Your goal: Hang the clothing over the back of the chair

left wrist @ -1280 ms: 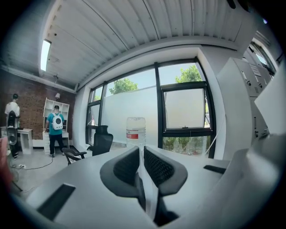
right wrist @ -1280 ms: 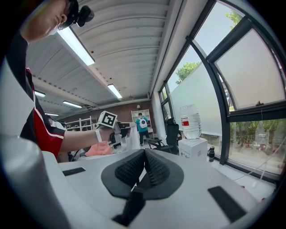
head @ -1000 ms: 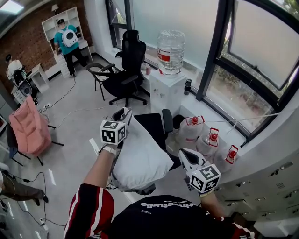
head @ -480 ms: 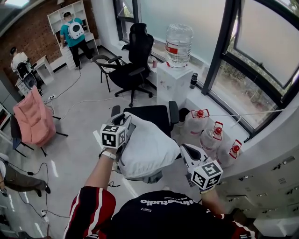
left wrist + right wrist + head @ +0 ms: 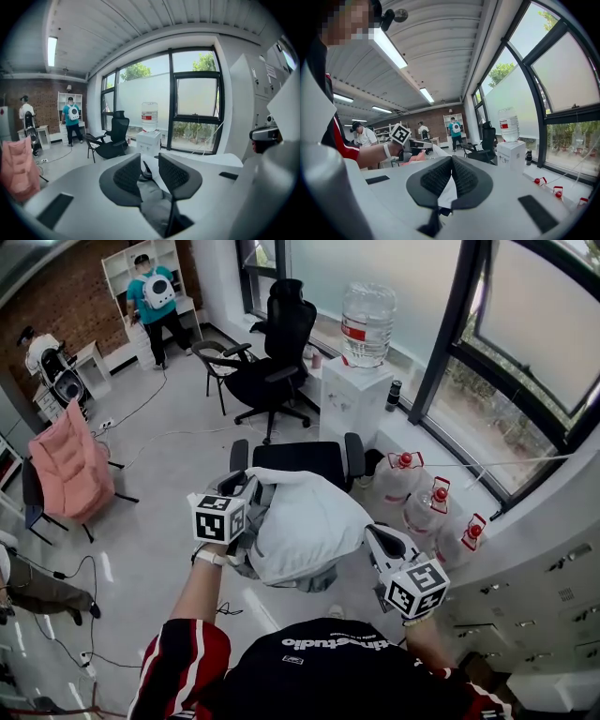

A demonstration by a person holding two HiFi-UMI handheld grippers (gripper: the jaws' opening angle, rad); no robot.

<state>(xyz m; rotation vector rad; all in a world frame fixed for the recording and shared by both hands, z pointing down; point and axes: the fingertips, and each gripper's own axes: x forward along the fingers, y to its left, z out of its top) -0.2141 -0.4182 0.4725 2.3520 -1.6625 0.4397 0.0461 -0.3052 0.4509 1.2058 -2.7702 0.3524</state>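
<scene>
A white padded garment with a grey lining (image 5: 305, 526) hangs between my two grippers. It covers the near side of a black office chair (image 5: 300, 460), whose seat and both armrests show beyond it. The chair's back is hidden under the cloth. My left gripper (image 5: 246, 488) is shut on the garment's left edge, and grey fabric (image 5: 152, 194) sits between its jaws (image 5: 150, 174). My right gripper (image 5: 377, 540) is shut on the right edge, with white cloth (image 5: 449, 193) pinched between its pads (image 5: 451, 177).
A second black office chair (image 5: 277, 348) stands farther off by the window. A white water dispenser (image 5: 354, 399) holds a large bottle. Several water jugs (image 5: 433, 510) stand on the floor at the right. A pink garment (image 5: 67, 470) lies over a chair at the left. Two people (image 5: 155, 296) are at the back.
Both grippers and the garment have drawn back toward me and dropped a little. More of the chair's seat shows beyond the cloth.
</scene>
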